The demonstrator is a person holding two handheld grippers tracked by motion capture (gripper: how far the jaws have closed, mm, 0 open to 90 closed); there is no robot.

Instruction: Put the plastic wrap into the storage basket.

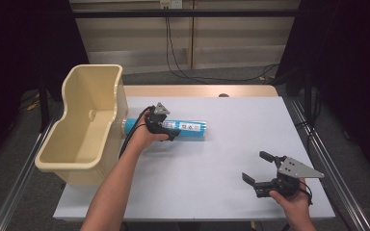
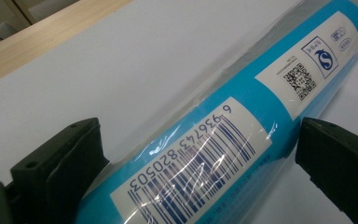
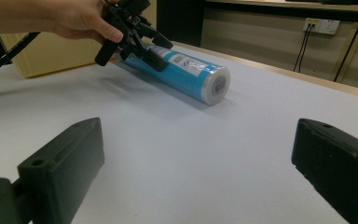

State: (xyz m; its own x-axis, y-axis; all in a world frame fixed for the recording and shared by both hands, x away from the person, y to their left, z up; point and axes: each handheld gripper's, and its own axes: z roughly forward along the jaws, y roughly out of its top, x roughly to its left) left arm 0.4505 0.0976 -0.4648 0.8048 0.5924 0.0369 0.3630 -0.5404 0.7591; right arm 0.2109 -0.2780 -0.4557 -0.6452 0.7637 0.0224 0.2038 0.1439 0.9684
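A blue cylinder (image 1: pixel 192 128) in clear plastic wrap lies on its side on the pale table (image 1: pixel 221 192), its left end close to a beige tub. My left gripper (image 1: pixel 169 129) straddles it near the barcode label, jaws spread wide on either side. In the left gripper view the cylinder (image 2: pixel 242 116) runs between the jaws of that gripper (image 2: pixel 196 140); I see no pad pressing on it. My right gripper (image 1: pixel 256 166) stays open and empty above the table's near right part. From the right gripper view (image 3: pixel 198 140) the cylinder (image 3: pixel 191 74) and the left gripper (image 3: pixel 135 53) lie farther off.
A deep beige plastic tub (image 1: pixel 67 166) stands along the table's left edge, also seen behind the hand (image 3: pixel 42 51). A wooden strip (image 1: pixel 197 90) borders the far edge. Black cables (image 1: pixel 173 57) hang by the back wall.
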